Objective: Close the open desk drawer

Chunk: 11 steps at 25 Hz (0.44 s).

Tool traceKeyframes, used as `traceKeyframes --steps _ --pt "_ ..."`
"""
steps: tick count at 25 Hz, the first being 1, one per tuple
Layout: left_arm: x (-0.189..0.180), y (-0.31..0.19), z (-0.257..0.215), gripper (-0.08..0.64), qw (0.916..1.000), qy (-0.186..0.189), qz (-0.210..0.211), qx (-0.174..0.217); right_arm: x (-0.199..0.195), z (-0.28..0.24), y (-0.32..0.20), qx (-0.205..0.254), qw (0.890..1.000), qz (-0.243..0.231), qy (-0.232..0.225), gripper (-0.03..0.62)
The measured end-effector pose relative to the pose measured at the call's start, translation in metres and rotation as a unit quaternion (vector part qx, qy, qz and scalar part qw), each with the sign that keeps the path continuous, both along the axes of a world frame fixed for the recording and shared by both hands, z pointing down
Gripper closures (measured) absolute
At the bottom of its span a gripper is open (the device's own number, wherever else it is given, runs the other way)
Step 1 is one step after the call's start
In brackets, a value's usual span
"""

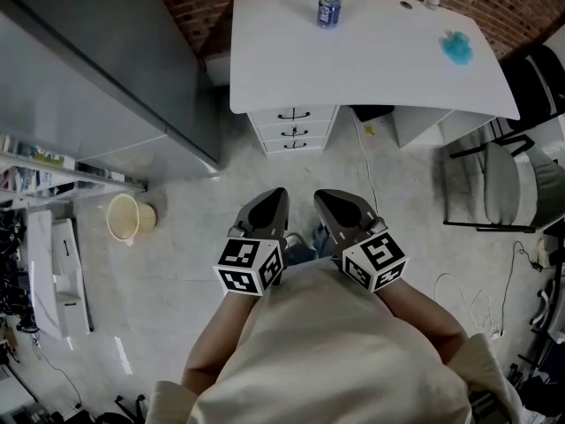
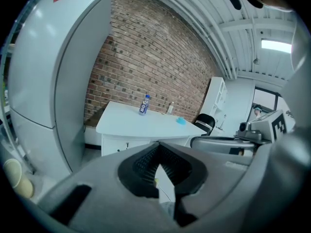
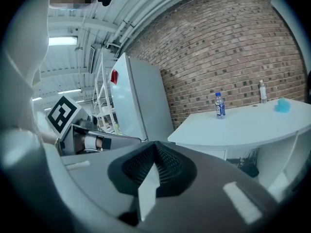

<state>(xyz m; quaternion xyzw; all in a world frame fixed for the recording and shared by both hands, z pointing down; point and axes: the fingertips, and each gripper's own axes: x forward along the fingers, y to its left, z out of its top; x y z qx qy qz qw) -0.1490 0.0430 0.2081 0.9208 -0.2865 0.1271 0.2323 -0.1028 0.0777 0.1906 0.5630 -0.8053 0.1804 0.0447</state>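
Drawers in the white three-drawer stack beneath the left front edge of the white curved-top desk appear flush, none plainly pulled out; from this far, a slight gap cannot be ruled out. The grey, cube-marked left gripper and right gripper hang side by side, jaws closed on nothing, well short of the desk.
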Motion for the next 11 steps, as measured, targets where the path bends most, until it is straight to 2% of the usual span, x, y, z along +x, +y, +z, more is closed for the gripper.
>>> traceKeyframes --steps 11 --pt "-0.0035 0.0004 0.0060 0.561 0.9999 -0.003 -0.006 -0.008 -0.0046 0.0058 -0.0047 -0.006 1.000 -0.012 -0.001 0.586"
